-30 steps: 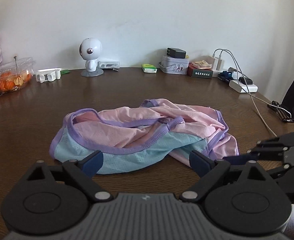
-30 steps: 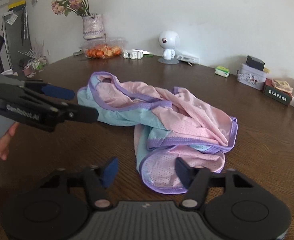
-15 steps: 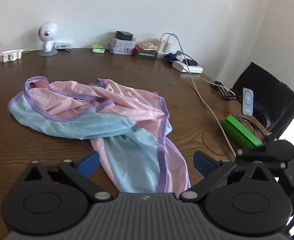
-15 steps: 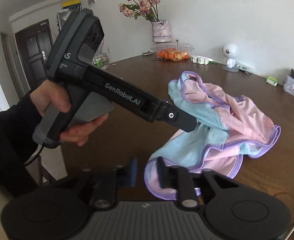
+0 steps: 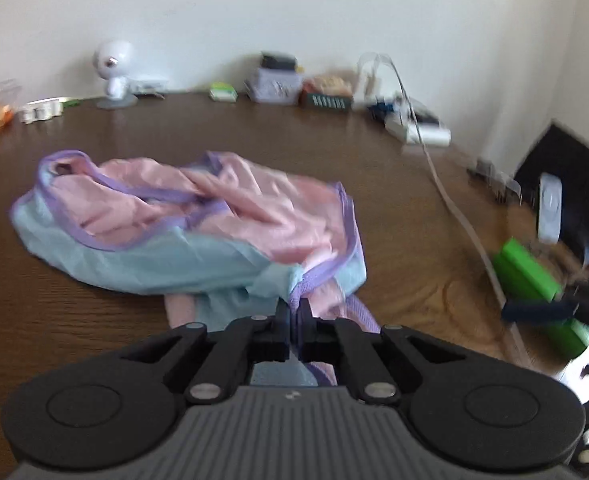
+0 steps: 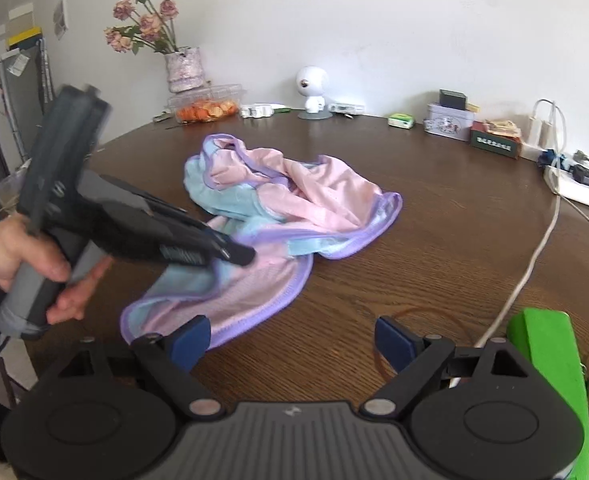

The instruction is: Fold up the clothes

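Note:
A crumpled pink and light-blue garment with purple trim lies on the brown wooden table. My left gripper is shut on its near purple hem, and the cloth bunches up at the jaws. The right wrist view shows the same garment, with the left gripper, held by a hand, pinching the near flap. My right gripper hangs over bare wood beside the garment's near hem; its jaws are opening and hold nothing. One of its blue pads shows blurred at the right of the left wrist view.
A green box and a white cable lie to the right of my right gripper. Along the far edge stand a white figurine, tins, a power strip, a fruit container and a flower vase. A black chair stands at the right.
My left gripper has closed from wide open onto the garment's hem. My right gripper, nearly shut on the hem before, has let go and spread wide. Both hands have shifted sideways.

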`<state>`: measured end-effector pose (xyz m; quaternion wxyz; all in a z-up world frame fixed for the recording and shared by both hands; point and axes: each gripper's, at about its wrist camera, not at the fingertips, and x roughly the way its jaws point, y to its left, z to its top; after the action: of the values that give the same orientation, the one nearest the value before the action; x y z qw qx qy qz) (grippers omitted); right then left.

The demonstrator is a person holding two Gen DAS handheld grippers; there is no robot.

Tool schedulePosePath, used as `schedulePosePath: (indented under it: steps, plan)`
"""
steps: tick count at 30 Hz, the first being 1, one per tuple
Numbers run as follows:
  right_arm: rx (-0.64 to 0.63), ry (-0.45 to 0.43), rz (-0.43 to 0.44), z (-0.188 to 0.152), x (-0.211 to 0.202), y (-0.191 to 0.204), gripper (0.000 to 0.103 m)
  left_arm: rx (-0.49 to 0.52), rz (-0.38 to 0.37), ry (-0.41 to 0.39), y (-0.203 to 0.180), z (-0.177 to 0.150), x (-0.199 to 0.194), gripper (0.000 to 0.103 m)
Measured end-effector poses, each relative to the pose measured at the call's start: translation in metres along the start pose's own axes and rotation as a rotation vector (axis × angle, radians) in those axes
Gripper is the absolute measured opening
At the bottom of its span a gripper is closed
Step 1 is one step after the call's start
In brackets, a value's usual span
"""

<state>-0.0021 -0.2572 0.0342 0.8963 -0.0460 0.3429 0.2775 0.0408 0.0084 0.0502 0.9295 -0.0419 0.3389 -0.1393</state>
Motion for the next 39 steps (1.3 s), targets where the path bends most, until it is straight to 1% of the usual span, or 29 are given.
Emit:
schedulePosePath:
  steps: [1,3,4,5,7,9,10,12,13,14,15,16,17,18,20,22,24,26,28,30,32,33,35,36,37,39]
  plan:
    - [0.022,0.002,-0.002,-0.001,0.003,-0.002,0.089,-0.04,0.012,-0.05,0.01,0.001,-0.019,0.002]
    - [0.056,-0.001,0.02,-0.001,0.01,-0.002,0.089,-0.12,0.036,-0.151,0.031,0.004,-0.057,0.002]
    - [0.067,-0.001,0.033,0.0,0.014,-0.001,0.089,-0.144,0.069,-0.183,0.041,0.004,-0.072,0.002]
    - [0.066,-0.004,0.04,0.002,0.023,0.003,0.089,-0.145,0.13,-0.186,0.049,0.001,-0.081,0.002]
    - [0.041,-0.007,0.03,0.009,0.04,0.014,0.088,-0.165,0.217,-0.163,0.065,-0.008,-0.091,0.002]
    - [-0.013,-0.022,0.008,0.017,0.057,0.026,0.087,-0.216,0.267,-0.125,0.081,-0.023,-0.1,0.002]
    - [-0.04,-0.024,-0.008,0.021,0.066,0.032,0.084,-0.236,0.288,-0.107,0.086,-0.031,-0.104,0.003]
    - [-0.047,-0.001,-0.036,0.025,0.079,0.037,0.079,-0.275,0.364,-0.08,0.096,-0.048,-0.108,0.005]
    - [-0.039,0.013,-0.04,0.027,0.084,0.038,0.077,-0.305,0.41,-0.078,0.101,-0.056,-0.11,0.018]
    - [-0.031,0.026,-0.043,0.028,0.089,0.039,0.077,-0.333,0.454,-0.073,0.106,-0.063,-0.111,0.057]
    - [-0.027,0.025,-0.039,0.028,0.089,0.039,0.077,-0.344,0.484,-0.078,0.109,-0.067,-0.114,0.072]
    - [-0.024,0.021,-0.034,0.027,0.089,0.039,0.077,-0.333,0.488,-0.105,0.109,-0.068,-0.117,0.08]
    - [-0.028,0.017,-0.031,0.026,0.088,0.039,0.077,-0.309,0.483,-0.128,0.108,-0.068,-0.12,0.08]
    - [-0.034,0.013,-0.028,0.025,0.087,0.04,0.077,-0.261,0.461,-0.14,0.104,-0.064,-0.119,0.081]
    - [-0.039,0.012,-0.034,0.024,0.085,0.04,0.077,-0.157,0.433,-0.125,0.093,-0.055,-0.109,0.091]
    - [-0.023,0.013,-0.047,0.023,0.086,0.036,0.076,-0.083,0.438,-0.084,0.081,-0.048,-0.092,0.092]
    - [-0.016,0.012,-0.065,0.022,0.083,0.033,0.076,-0.033,0.441,-0.053,0.076,-0.046,-0.079,0.092]
    - [-0.023,-0.001,-0.081,0.021,0.076,0.031,0.076,-0.016,0.416,-0.044,0.077,-0.046,-0.072,0.094]
    - [-0.02,0.007,-0.07,0.022,0.072,0.029,0.073,-0.028,0.374,-0.02,0.078,-0.049,-0.066,0.094]
    - [-0.021,-0.002,-0.045,0.022,0.07,0.031,0.067,-0.029,0.371,0.001,0.076,-0.051,-0.061,0.093]
    - [-0.053,-0.013,-0.023,0.022,0.071,0.04,0.062,-0.023,0.377,0.018,0.07,-0.051,-0.061,0.091]
    - [-0.075,-0.01,-0.014,0.022,0.072,0.045,0.059,-0.02,0.365,0.03,0.065,-0.051,-0.064,0.091]
    - [-0.116,0.005,-0.025,0.022,0.076,0.054,0.056,0.007,0.304,0.045,0.051,-0.052,-0.073,0.091]
    - [-0.128,0.01,-0.029,0.022,0.077,0.056,0.05,0.034,0.28,0.048,0.045,-0.055,-0.077,0.091]
    - [-0.132,0.013,-0.02,0.022,0.078,0.056,0.044,0.061,0.272,0.052,0.039,-0.058,-0.078,0.092]
    - [-0.134,0.018,0.013,0.021,0.081,0.057,0.038,0.087,0.296,0.043,0.033,-0.067,-0.076,0.095]
